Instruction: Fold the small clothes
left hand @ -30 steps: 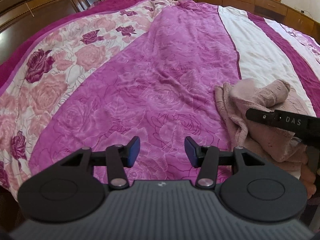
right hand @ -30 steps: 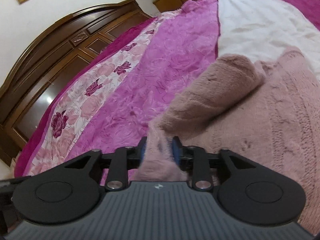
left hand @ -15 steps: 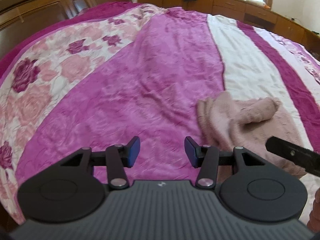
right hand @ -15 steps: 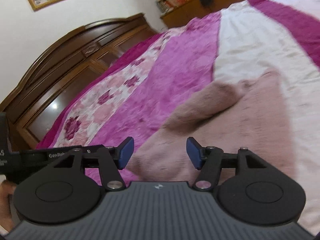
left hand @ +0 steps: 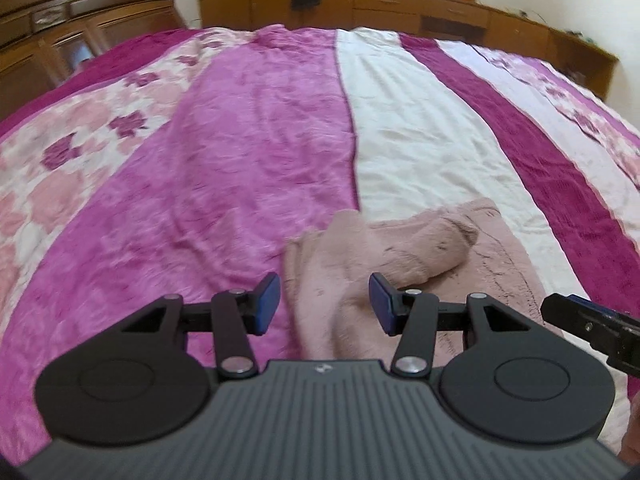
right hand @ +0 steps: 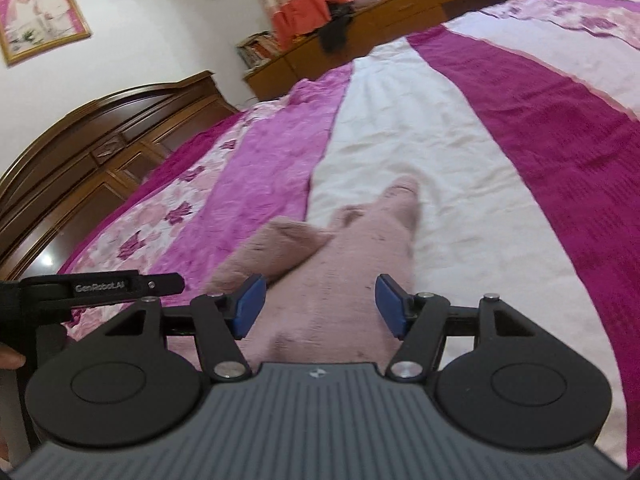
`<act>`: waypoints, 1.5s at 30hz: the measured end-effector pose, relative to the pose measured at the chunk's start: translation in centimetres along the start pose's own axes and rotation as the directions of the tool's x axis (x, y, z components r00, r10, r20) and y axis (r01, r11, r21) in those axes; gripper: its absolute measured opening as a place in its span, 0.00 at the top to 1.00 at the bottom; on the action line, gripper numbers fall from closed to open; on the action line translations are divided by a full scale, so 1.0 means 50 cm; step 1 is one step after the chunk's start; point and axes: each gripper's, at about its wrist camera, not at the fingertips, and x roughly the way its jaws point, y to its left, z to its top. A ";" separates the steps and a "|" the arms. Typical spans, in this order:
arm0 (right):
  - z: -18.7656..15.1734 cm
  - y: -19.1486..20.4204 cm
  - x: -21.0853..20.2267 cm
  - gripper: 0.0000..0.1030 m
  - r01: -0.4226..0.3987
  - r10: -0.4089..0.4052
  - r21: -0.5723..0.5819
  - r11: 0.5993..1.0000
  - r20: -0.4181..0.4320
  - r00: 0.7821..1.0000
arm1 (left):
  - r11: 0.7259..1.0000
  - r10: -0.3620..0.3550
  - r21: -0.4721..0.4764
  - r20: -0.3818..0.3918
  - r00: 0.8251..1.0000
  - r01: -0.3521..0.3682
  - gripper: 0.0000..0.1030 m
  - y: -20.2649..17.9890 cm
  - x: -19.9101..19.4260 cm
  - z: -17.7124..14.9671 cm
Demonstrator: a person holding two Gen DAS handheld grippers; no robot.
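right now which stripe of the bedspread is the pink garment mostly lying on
The white stripe; the pink garment overlaps only slightly onto the light magenta stripe.

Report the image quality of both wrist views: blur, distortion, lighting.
Left wrist view: strong fisheye bending, the bedspread bulges like a dome; the pink knitted garment looks smeared near the open left gripper; bright window light at the top. Right wrist view: tilted horizon, curved headboard, garment soft ahead of the open right gripper; even daylight, no hard shadows.
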 end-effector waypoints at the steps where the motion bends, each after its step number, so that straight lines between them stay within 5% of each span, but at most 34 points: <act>1: -0.001 -0.009 0.000 0.34 0.007 -0.007 0.008 1.000 -0.002 1.000 | 1.000 -0.002 0.018 -0.006 1.000 0.003 0.51 -0.010 0.011 0.001; 10: -0.021 -0.035 0.026 0.33 0.024 -0.023 0.036 0.999 -0.038 0.999 | 0.983 -0.024 0.179 -0.103 0.994 0.042 0.51 -0.080 0.116 0.000; 18: -0.037 -0.054 0.049 0.30 0.024 -0.019 0.064 0.998 -0.067 0.998 | 0.985 -0.041 0.165 -0.112 0.993 0.059 0.51 -0.074 0.158 -0.005; 20: -0.039 -0.056 0.053 0.30 0.021 -0.017 0.065 0.998 -0.071 0.997 | 0.984 -0.066 0.161 -0.104 0.992 0.082 0.55 -0.069 0.158 -0.007; 23: -0.044 -0.058 0.059 0.29 0.019 -0.014 0.067 0.998 -0.078 0.997 | 0.983 -0.093 0.150 -0.078 0.993 0.104 0.81 -0.064 0.153 -0.010; 31: -0.040 -0.041 0.062 0.28 -0.022 0.026 0.049 0.999 -0.100 0.995 | 0.991 -0.117 -0.057 0.018 0.993 0.118 0.86 0.013 0.106 0.012; 36: -0.050 -0.001 0.062 0.28 -0.012 0.005 -0.077 0.997 -0.084 0.996 | 0.980 -0.105 -0.175 -0.054 0.993 0.095 0.83 0.074 0.150 -0.003; 41: -0.057 0.007 0.064 0.28 -0.001 -0.009 -0.112 0.994 -0.087 0.996 | 0.975 -0.088 -0.212 -0.059 0.994 0.073 0.68 0.089 0.153 -0.027; 45: -0.054 0.001 0.064 0.28 -0.003 -0.006 -0.096 0.995 -0.093 0.996 | 0.974 -0.098 -0.212 -0.059 0.993 0.083 0.69 0.088 0.132 -0.029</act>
